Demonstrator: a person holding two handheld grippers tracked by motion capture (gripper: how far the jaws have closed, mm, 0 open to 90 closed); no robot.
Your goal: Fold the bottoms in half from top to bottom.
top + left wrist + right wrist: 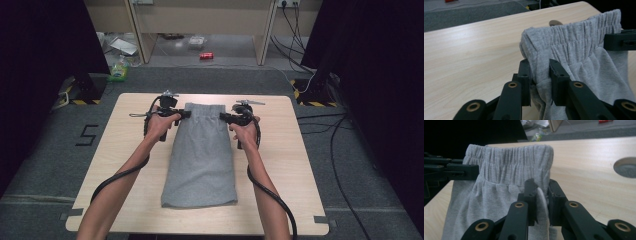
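So, from the high view: grey shorts (201, 160) lie lengthwise down the middle of the table (125, 150), waistband at the far end, hems toward the person. The left gripper (183, 114) meets the waistband's left corner and the right gripper (223, 117) meets its right corner — one hand (159, 125) on each tool, cables (117, 176) trailing back along the forearms. On the floor beyond the table sit a red can (206, 55) and a green bottle (119, 70); their contents cannot be made out.

Over to the left gripper view: the left gripper (539, 75) has its jaws pinched on a fold of cloth just below the waistband (574, 32), fabric bunched between them and lifted off the wood. The other gripper's jaw (620, 40) bites the far corner.

Now the right gripper view — same story mirrored. The right gripper (541, 195) has its jaws pressed on the shorts' edge under the elastic, a pale sliver of cloth (541, 197) squeezed between. The waistband stands upright, stretched across to the opposite jaw (456, 172). A round hole (626, 167) shows in the tabletop at right.
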